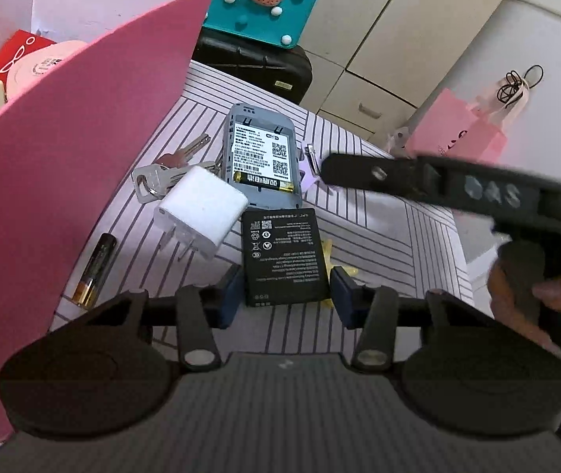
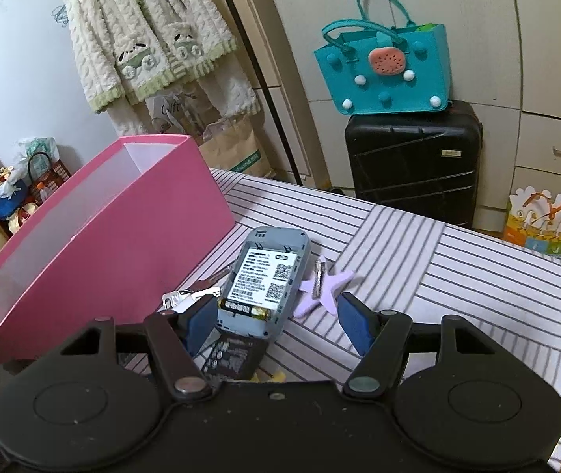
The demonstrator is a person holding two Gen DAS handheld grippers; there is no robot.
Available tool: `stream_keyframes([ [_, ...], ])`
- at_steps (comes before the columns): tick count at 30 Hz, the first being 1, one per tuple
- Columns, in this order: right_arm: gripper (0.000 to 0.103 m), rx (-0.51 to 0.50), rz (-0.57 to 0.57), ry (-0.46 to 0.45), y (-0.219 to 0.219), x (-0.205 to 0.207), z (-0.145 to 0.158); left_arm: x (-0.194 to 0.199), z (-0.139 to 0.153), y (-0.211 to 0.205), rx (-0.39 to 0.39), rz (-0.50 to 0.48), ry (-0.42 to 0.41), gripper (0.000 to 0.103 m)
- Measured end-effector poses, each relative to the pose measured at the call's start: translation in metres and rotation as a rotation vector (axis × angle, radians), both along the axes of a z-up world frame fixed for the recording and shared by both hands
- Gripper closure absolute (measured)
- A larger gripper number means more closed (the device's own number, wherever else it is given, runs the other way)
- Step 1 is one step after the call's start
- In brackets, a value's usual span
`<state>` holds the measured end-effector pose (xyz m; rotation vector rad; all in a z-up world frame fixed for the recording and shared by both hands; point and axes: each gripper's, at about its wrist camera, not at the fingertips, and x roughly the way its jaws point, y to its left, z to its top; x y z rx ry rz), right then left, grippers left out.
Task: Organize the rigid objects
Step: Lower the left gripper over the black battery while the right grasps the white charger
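two cylindrical batteries (image 1: 95, 272), one flat black battery pack (image 1: 282, 256), one glossy white charger (image 1: 201, 207); left fingers (image 1: 227, 295) straddle the pack untouching, right fingers (image 2: 353, 325) released.

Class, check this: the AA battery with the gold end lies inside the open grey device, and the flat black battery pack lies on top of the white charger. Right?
Wrong in one respect: the flat black battery pack lies on the striped cloth beside the white charger, not on it, as the left wrist view shows.

Soft, even daylight fills both views, bright enough for crisp labels and only faint shadows under the clutter. Fisheye distortion bends the cupboard lines and darkens the corners. In the left wrist view the right gripper (image 1: 321, 169) is smeared by motion blur.
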<state>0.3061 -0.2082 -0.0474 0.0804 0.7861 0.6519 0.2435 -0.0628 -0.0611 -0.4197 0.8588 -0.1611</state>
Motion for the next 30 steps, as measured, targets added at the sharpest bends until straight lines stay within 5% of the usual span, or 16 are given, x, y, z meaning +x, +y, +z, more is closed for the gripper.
stream_keyframes([
  [6,0.047,-0.009,0.036,0.019,0.016,0.011,-0.003,-0.012,0.002,0.0,0.03,-0.014,0.012,0.057],
  [8,0.047,-0.013,0.039,0.022,0.02,0.014,-0.003,-0.017,0.004,-0.002,0.058,-0.015,0.016,0.083],
  [16,0.046,-0.037,0.084,0.017,0.042,0.022,0.001,-0.023,0.003,0.0,0.055,-0.009,0.024,0.083],
  [26,0.058,-0.051,0.129,0.084,0.026,-0.002,0.0,-0.014,0.005,-0.007,0.043,-0.021,-0.002,0.056],
  [30,0.058,-0.035,0.129,0.157,0.022,0.002,-0.012,-0.009,0.003,-0.01,0.029,-0.021,0.014,0.054],
])
